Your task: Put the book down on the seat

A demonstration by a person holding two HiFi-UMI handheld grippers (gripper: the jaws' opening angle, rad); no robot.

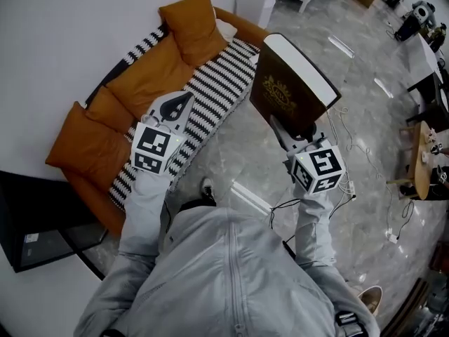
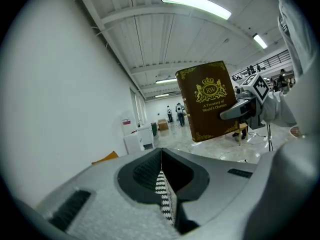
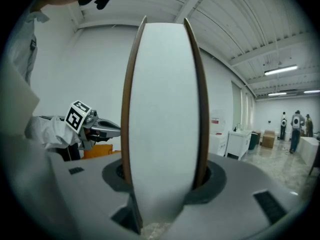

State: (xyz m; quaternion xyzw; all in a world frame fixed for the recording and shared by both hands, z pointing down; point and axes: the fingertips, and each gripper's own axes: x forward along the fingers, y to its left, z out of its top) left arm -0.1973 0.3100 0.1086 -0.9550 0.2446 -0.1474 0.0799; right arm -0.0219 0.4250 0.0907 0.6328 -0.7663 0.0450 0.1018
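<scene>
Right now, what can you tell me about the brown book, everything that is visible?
The book is a thick, closed hardback with dark brown covers, a gold crest, gold corner ornaments and the title "A Treasury of World's Classics"; its page block looks white. It stands roughly upright, somewhat tilted, in the air beside the striped seat, not touching it. Only the right tongs touch it, clamped on its lower edge with one jaw on each cover.

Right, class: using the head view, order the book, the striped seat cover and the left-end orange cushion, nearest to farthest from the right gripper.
1. book, clamped in the right gripper.
2. striped seat cover, to its left.
3. left-end orange cushion, far left.
</scene>
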